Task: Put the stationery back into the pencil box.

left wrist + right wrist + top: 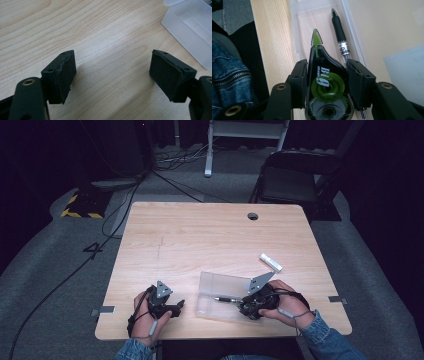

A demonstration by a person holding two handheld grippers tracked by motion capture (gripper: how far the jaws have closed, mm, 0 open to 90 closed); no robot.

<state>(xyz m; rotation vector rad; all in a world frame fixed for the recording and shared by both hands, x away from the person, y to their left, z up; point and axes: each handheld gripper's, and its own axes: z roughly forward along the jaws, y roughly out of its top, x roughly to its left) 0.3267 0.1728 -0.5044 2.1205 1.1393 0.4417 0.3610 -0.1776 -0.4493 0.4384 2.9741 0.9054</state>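
Two claws work a pale wooden desk (210, 230), largest thing in frame, with a black chair (295, 177) beyond its 12 o'clock edge. Near the 6 o'clock edge lies a clear plastic case (212, 307), its lid (225, 282) laid open toward 12 o'clock. At the case's 3 o'clock end the right claw (325, 82) is closed on a black-and-green correction tape (325, 77), pads pressing both flanks, the green tip aimed along the tray. The tape is low over the tray or just touching it; which, the pictures do not settle. A black pen (339, 32) already lies inside, just beside the tape at its 3 o'clock in the right gripper view. The left claw (112, 72) rests at the case's 9 o'clock, jaws standing wide apart with nothing between them, bare desk beneath. A small white item (270, 262) waits on the desk at 1 o'clock from the case. By the look of it, packing is partway through: pen stowed, tape arriving but not yet released, white item and lid still to be dealt with.
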